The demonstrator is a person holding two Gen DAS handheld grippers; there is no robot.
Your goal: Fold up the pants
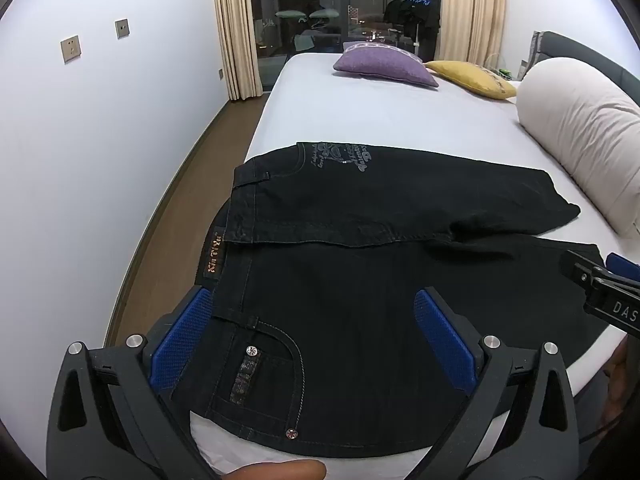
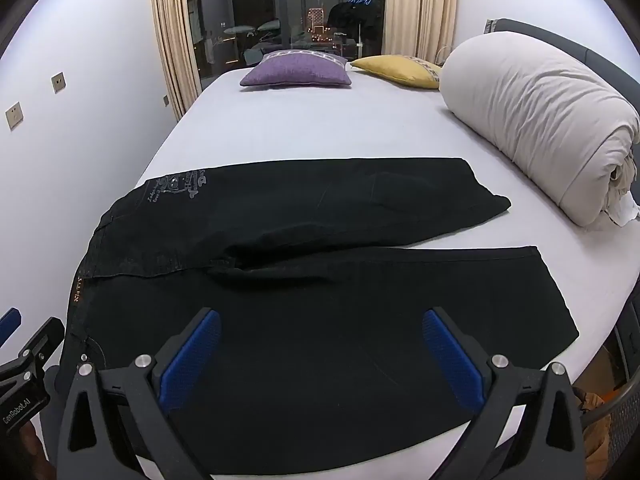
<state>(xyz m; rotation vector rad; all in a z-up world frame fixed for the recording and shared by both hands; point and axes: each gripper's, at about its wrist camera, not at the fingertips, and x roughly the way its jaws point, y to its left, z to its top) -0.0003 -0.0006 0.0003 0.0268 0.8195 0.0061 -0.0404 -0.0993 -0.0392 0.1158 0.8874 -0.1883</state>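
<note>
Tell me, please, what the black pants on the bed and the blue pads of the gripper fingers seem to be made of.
The black pants look like denim: matte woven cloth with contrast stitching, metal rivets and a sewn waist label. The blue pads of the left gripper look like moulded rubber or plastic, with a fine grid texture; which one I cannot tell.

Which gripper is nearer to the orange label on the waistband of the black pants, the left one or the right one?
Left. The left gripper hangs open over the waist end, right beside the orange label. The right gripper, also open, is further along the near leg of the black pants.
</note>
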